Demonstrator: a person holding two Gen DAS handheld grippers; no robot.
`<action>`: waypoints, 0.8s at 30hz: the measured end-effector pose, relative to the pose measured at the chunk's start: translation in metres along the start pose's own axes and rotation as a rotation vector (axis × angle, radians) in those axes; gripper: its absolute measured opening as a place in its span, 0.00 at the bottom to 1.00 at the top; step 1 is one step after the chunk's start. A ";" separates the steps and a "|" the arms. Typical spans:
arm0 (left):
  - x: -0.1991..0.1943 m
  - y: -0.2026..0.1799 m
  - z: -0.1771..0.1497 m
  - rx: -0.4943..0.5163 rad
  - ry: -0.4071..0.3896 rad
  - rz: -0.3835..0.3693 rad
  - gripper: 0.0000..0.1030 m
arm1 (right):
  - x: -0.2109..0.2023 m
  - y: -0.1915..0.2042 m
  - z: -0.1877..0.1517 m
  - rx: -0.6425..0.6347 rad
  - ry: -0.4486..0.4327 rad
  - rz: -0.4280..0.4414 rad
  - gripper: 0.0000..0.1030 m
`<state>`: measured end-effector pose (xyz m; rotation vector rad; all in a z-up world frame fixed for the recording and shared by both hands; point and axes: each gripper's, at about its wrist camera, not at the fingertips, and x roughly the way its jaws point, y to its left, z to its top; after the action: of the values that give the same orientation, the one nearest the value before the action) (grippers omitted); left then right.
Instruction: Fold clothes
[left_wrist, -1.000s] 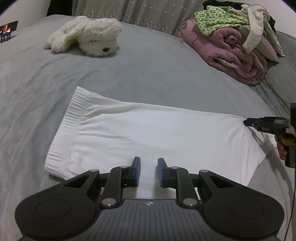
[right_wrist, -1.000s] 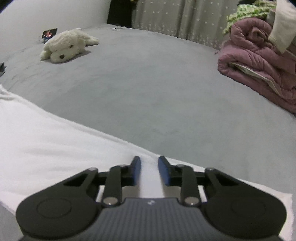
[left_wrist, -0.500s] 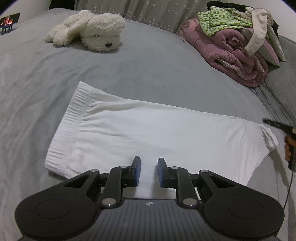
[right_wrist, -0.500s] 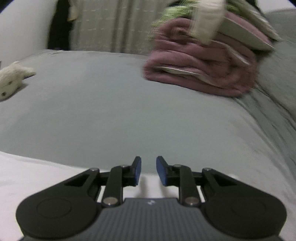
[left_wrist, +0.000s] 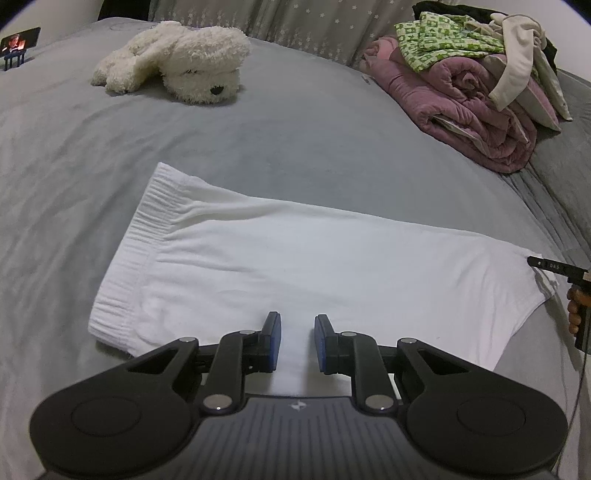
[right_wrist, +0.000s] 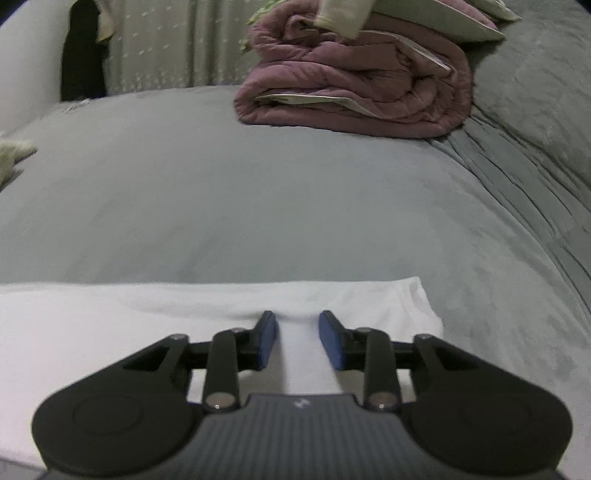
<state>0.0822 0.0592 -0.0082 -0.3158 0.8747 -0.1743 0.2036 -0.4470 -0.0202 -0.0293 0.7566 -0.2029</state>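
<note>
White shorts (left_wrist: 295, 269) lie flat on the grey bed, ribbed waistband (left_wrist: 147, 229) at the left, leg hem at the right. My left gripper (left_wrist: 297, 341) is open and empty, low over the near edge of the shorts. My right gripper (right_wrist: 297, 338) is open, its blue pads either side of the white fabric (right_wrist: 221, 317) near the hem corner (right_wrist: 421, 299). In the left wrist view the right gripper's tip (left_wrist: 550, 266) shows at the hem's far corner, held by a hand.
A white plush dog (left_wrist: 177, 62) lies at the back left of the bed (left_wrist: 295, 122). A folded mauve quilt (left_wrist: 476, 110) topped with loose clothes sits at the back right, also in the right wrist view (right_wrist: 354, 85). A small stand (left_wrist: 16, 48) is far left.
My right gripper swung rightward from over the shorts' middle to the hem end and dropped low, its jaws a little wider. My left gripper stayed over the near edge.
</note>
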 end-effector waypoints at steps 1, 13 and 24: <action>0.000 0.000 0.000 0.000 0.000 0.001 0.18 | 0.001 -0.002 0.000 0.008 0.000 -0.006 0.41; -0.001 0.000 0.000 -0.011 0.000 -0.004 0.18 | -0.020 -0.078 -0.007 0.268 0.005 -0.260 0.41; 0.000 0.000 0.001 -0.016 -0.002 -0.004 0.18 | -0.042 -0.105 -0.036 0.504 -0.074 -0.040 0.43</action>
<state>0.0826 0.0593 -0.0072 -0.3322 0.8739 -0.1710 0.1304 -0.5404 -0.0075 0.4239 0.6147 -0.4239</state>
